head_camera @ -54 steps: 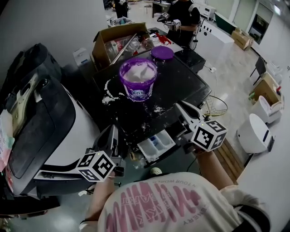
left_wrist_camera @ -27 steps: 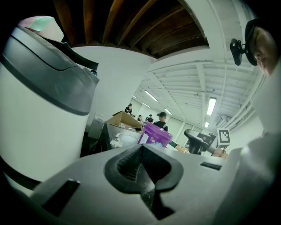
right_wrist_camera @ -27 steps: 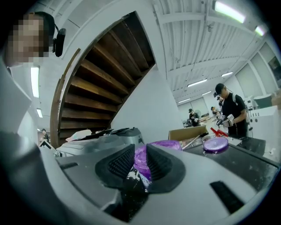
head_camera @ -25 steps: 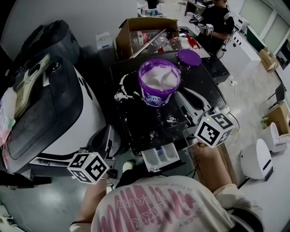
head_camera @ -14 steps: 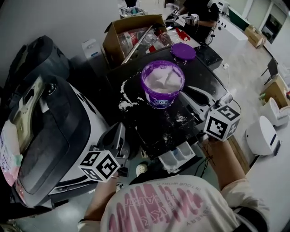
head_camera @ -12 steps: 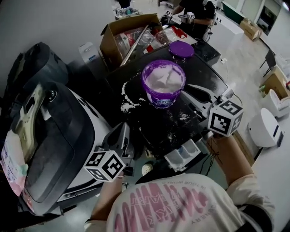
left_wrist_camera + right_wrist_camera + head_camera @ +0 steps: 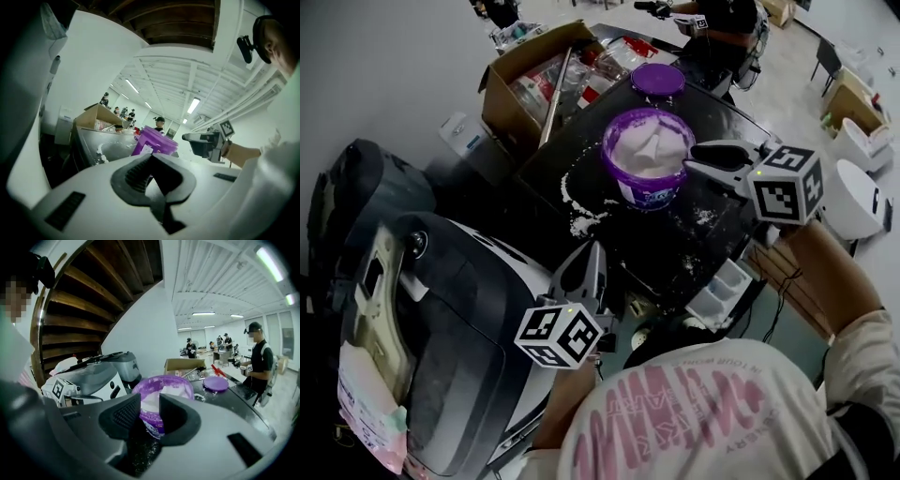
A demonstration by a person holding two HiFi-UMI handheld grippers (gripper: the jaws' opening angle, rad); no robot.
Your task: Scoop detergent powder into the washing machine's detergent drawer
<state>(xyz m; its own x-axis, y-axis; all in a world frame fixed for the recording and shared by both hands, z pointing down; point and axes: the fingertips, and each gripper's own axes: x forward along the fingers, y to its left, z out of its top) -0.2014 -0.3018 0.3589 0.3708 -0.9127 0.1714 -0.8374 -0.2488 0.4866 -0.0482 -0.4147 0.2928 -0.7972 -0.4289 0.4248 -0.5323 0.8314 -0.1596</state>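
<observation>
A purple tub (image 7: 649,155) of white detergent powder stands on the black washer top (image 7: 609,244), with a white scoop (image 7: 654,142) lying in the powder. My right gripper (image 7: 694,157) points at the tub's right side, close to the rim. Its jaws have just been opening, and only the tub (image 7: 161,387) shows through the gap of the right gripper (image 7: 150,401). The white detergent drawer (image 7: 724,286) juts out below the top. My left gripper (image 7: 592,253) hangs at the washer's front left, shut on nothing, and looks across at the tub (image 7: 154,143).
Spilled powder (image 7: 581,214) streaks the top left of the tub. The purple lid (image 7: 657,80) lies behind it, next to an open cardboard box (image 7: 534,80). A large white and black machine (image 7: 441,347) fills the left. A person (image 7: 712,19) stands at the back.
My right gripper has gone from beside the drawer up to the tub's right side, and its jaws stand wider. The left gripper has shifted toward the washer's front.
</observation>
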